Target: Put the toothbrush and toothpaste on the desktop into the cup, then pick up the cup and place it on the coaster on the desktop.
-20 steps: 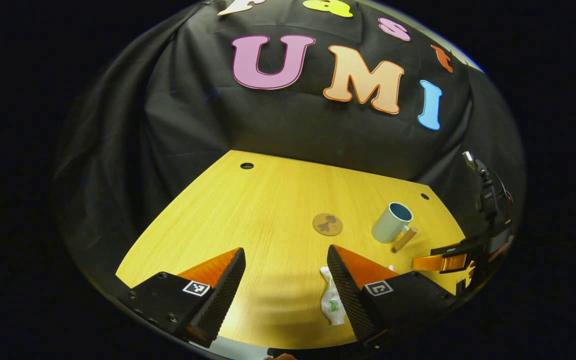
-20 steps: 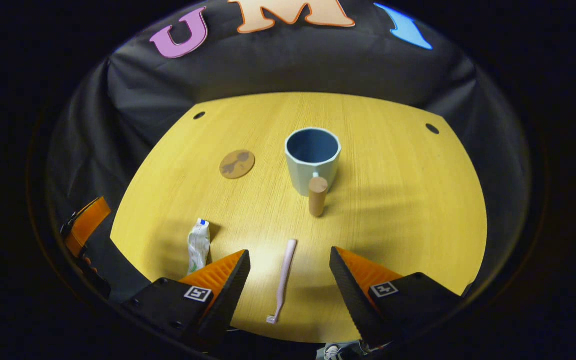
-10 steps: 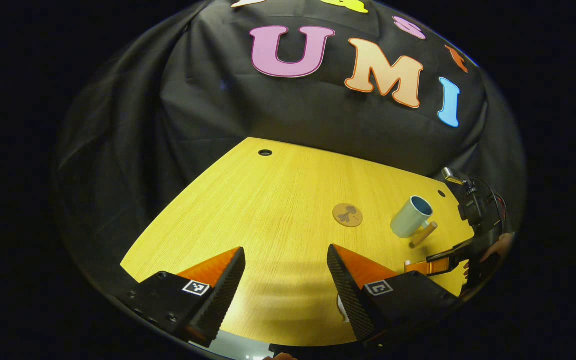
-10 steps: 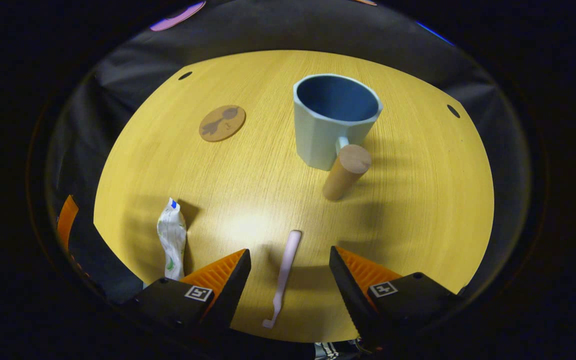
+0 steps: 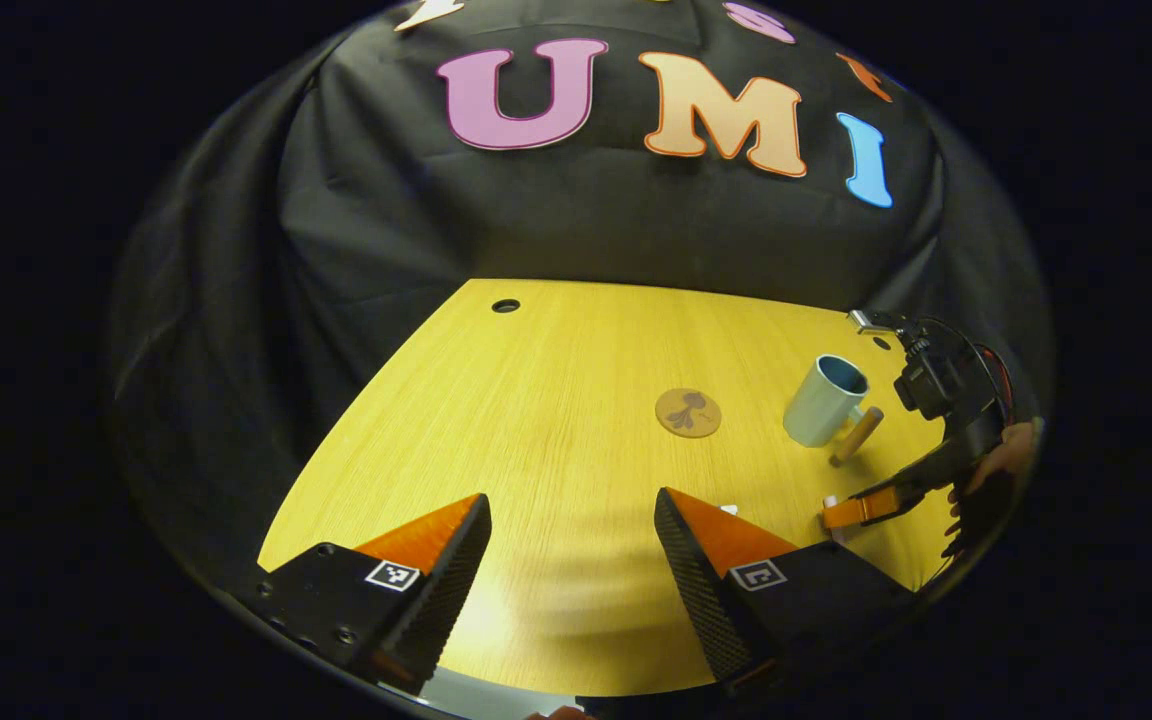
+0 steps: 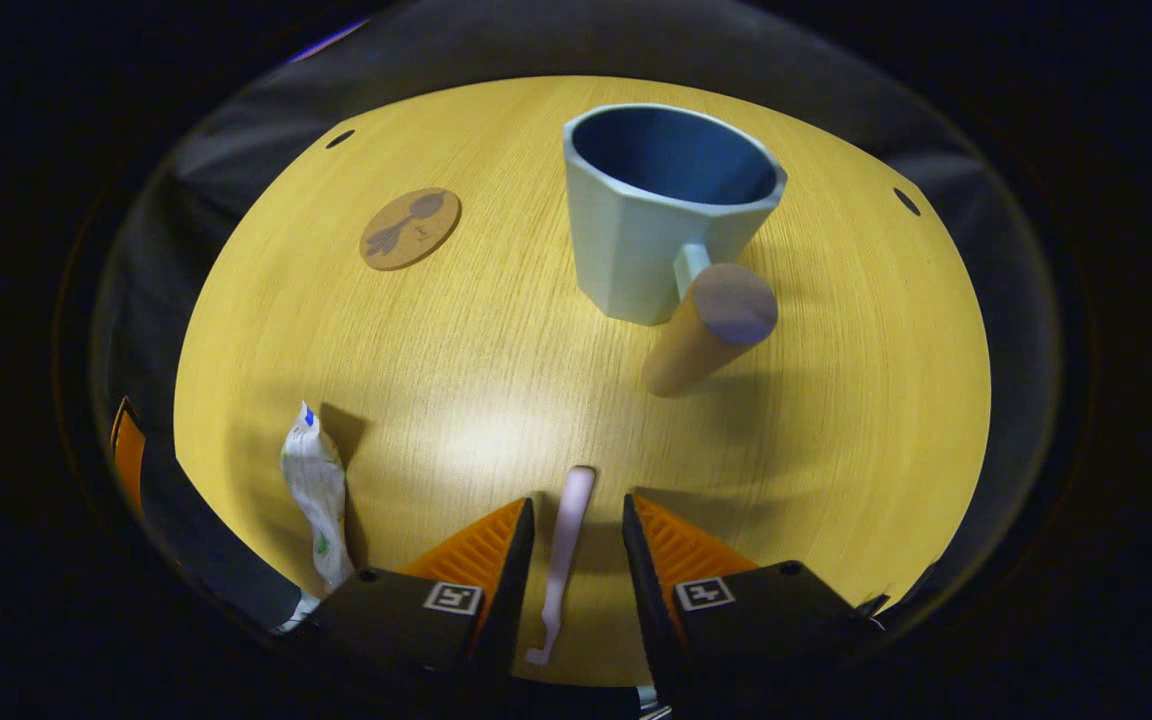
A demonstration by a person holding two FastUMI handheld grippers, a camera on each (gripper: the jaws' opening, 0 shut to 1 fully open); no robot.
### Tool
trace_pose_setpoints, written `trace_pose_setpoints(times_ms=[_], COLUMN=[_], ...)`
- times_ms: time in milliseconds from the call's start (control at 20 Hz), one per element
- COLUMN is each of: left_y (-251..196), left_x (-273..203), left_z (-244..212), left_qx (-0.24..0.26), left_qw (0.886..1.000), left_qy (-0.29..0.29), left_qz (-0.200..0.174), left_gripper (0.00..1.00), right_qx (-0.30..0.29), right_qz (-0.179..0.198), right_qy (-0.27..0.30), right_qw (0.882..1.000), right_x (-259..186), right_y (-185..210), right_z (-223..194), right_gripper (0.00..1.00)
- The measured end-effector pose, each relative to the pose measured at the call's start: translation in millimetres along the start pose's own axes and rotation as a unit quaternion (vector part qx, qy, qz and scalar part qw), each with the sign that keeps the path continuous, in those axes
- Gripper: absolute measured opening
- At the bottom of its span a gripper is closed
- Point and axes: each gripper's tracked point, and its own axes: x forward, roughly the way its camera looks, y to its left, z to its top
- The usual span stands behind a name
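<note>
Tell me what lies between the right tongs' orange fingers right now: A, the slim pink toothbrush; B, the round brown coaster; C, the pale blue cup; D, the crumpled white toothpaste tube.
A: in the right gripper view the slim pink toothbrush lies in the narrow gap of the right tongs, flat on the yellow wooden desktop.
</note>
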Motion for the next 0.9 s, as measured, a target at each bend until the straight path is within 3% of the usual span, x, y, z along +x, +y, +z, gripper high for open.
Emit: trace_pose_setpoints(times_ms=[50,100,250,350,450,700,900], left_y=[-3,-6,-7,-5,-5,-7,-29], left_x=[1,2,2,2,1,2,11], left_z=[1,1,-1,0,-2,-6,-16], left_qx=[-0.003,-0.004,-0.001,-0.001,-0.003,-0.02,-0.038], left_qw=[1.0,1.0,1.0,1.0,1.0,1.0,0.997], left_qy=[0.001,0.002,0.004,0.004,0.005,0.014,0.043], left_qz=[-0.005,-0.008,-0.01,-0.009,-0.008,-0.015,-0.043], left_gripper=[0.96,0.96,0.96,0.96,0.96,0.96,0.96], right_qx=[0.0,0.0,-0.001,-0.003,-0.004,0.002,0.007], right_qz=[0.0,-0.001,0.001,-0.004,-0.002,0.011,0.022], right_qy=[0.003,0.007,0.023,0.024,0.026,0.031,0.02], right_qw=[1.0,1.0,1.0,1.0,1.0,0.999,1.0], right_x=[1,1,8,6,6,5,5], right_y=[0,1,5,4,3,1,1], right_z=[-1,-3,-12,-12,-12,-13,-13], right_gripper=[0.46,0.51,0.47,0.29,0.17,0.1,0.04])
